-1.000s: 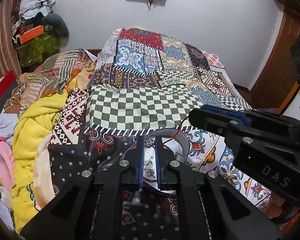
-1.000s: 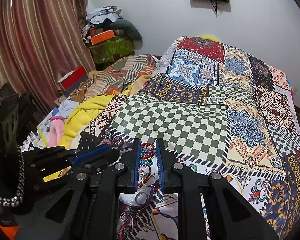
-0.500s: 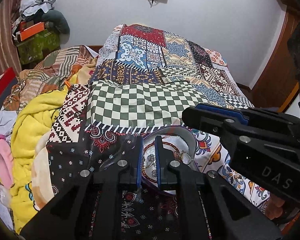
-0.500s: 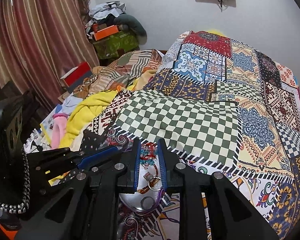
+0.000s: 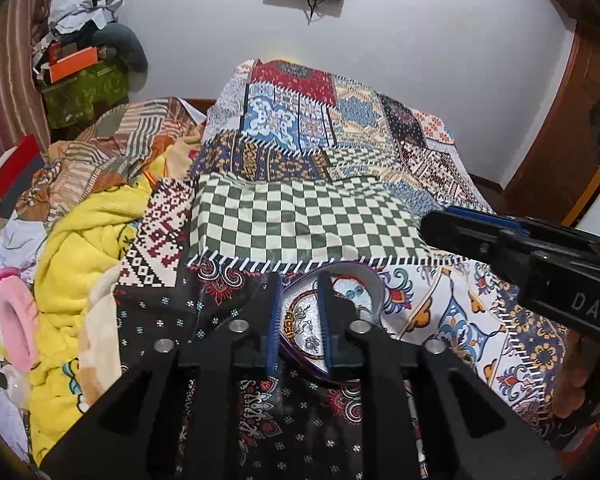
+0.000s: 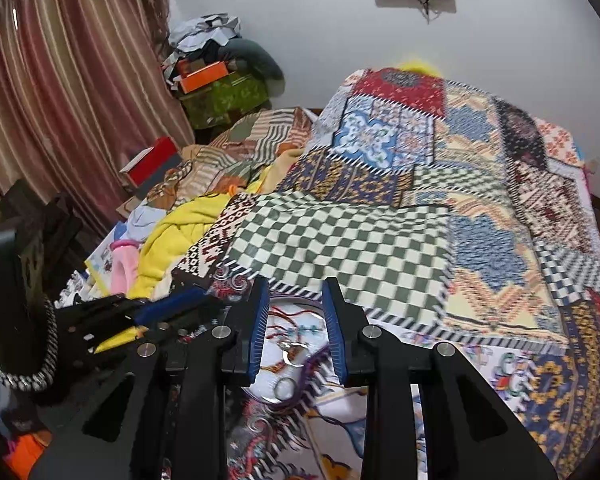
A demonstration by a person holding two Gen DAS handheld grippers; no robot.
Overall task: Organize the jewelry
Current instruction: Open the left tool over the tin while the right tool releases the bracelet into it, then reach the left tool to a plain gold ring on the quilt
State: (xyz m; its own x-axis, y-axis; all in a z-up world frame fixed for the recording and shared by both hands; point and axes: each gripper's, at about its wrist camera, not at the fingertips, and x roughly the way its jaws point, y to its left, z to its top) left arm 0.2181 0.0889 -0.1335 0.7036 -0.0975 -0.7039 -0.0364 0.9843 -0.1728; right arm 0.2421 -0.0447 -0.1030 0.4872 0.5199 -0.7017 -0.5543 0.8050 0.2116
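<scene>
A round silvery dish with a purple rim [image 5: 354, 276] [image 6: 315, 361] lies on the patterned bedspread at the near edge. It holds jewelry: a gold-coloured piece [image 5: 288, 320], a red thread bracelet [image 6: 290, 314], a silver piece [image 6: 292, 350] and a ring [image 6: 284, 388]. My left gripper [image 5: 299, 278] hovers over the dish with its blue pads apart and nothing between them. My right gripper [image 6: 295, 282] is open above the dish, the bracelet lying below its gap. In each view the other gripper shows from the side: the right gripper [image 5: 434, 228] and the left gripper [image 6: 192, 298].
The patchwork quilt [image 5: 300, 224] covers the bed up to the white wall. A yellow blanket [image 5: 84, 248], a pink item [image 5: 16, 320] and a red box [image 6: 152, 166] crowd the left side by the curtain [image 6: 60, 100]. A hand [image 5: 576, 368] holds the right gripper.
The right gripper held a red bracelet, lowered it over the dish and opened; the bracelet now lies in the dish. The left gripper's pads parted a little.
</scene>
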